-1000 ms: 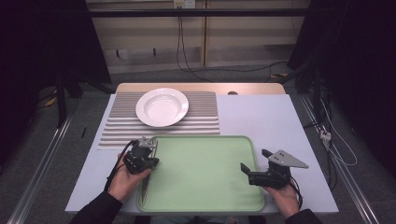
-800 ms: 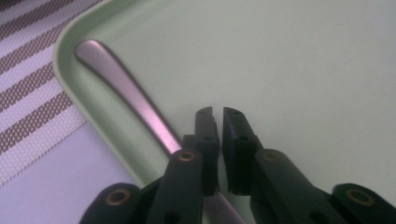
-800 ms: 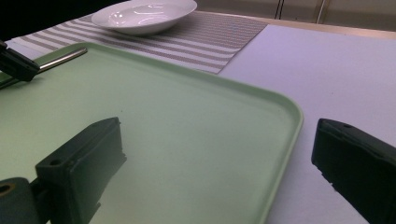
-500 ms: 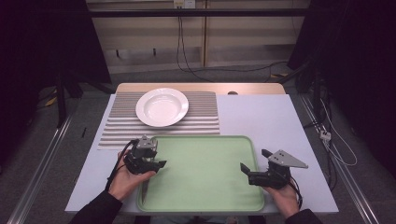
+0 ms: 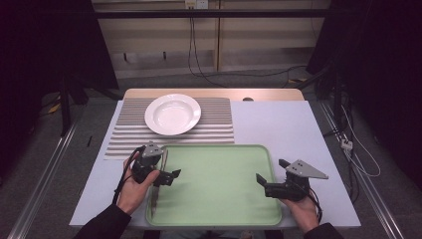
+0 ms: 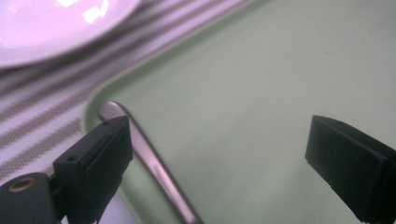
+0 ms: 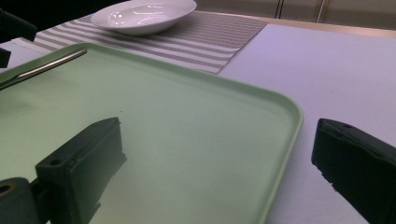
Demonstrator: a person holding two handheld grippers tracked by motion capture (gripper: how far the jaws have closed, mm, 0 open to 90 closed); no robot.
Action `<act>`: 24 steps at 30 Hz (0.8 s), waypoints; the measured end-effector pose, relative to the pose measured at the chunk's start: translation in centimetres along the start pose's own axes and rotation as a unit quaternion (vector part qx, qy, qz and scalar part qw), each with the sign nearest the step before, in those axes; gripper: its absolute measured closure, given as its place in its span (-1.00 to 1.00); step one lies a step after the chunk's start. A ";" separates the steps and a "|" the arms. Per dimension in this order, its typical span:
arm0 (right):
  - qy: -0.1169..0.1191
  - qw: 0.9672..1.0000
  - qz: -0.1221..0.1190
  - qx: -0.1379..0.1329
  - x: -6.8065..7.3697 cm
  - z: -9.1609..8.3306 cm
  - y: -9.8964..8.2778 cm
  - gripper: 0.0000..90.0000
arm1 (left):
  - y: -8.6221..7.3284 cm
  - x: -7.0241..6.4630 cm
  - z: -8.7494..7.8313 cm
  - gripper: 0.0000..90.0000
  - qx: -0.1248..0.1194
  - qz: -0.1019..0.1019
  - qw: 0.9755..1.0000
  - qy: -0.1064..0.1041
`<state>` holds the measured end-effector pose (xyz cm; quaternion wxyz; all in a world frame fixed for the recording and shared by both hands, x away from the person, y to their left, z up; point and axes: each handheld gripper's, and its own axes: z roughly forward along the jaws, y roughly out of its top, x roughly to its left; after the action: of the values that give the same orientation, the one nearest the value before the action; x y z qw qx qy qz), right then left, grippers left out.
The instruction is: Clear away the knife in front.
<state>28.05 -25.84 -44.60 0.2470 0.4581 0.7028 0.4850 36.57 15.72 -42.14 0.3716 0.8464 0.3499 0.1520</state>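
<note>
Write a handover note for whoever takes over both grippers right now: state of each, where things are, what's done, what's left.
Left gripper: open, holding nothing, over the left part of the green tray, its fingers beside the metal utensil handle.
Right gripper: open, holding nothing, at the tray's right edge.
The utensil lies along the tray's left edge. The white plate sits on the striped mat behind the tray.
Done: nothing gripped yet.
Left: probably close the left gripper on the utensil and lift it; where it goes is unclear, perhaps beside the plate.
</note>
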 end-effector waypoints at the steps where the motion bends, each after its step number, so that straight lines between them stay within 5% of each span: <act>1: 0.000 1.000 0.000 0.000 0.0 0.0 0.0 -0.95 | 0.1 0.0 -0.1 -0.86 -0.009 -0.002 1.000 0.009; 6: 0.000 1.000 0.001 0.000 0.0 0.0 0.0 -0.95 | 0.1 0.1 -0.6 -0.86 -0.041 0.000 0.999 0.015; 12: -0.001 1.000 0.002 0.001 -0.1 -0.1 -0.1 -0.95 | -0.8 0.3 -1.7 -0.86 -0.078 -0.008 0.997 -0.001; 24: -0.006 1.000 0.003 0.001 -0.1 -0.4 -0.2 -0.95 | -3.1 1.0 -3.4 -0.86 -0.092 -0.029 0.995 0.014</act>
<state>27.68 -26.17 -44.67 0.2497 0.4634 0.7002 0.4824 34.07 19.69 -42.11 0.4471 0.7958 0.3641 0.1850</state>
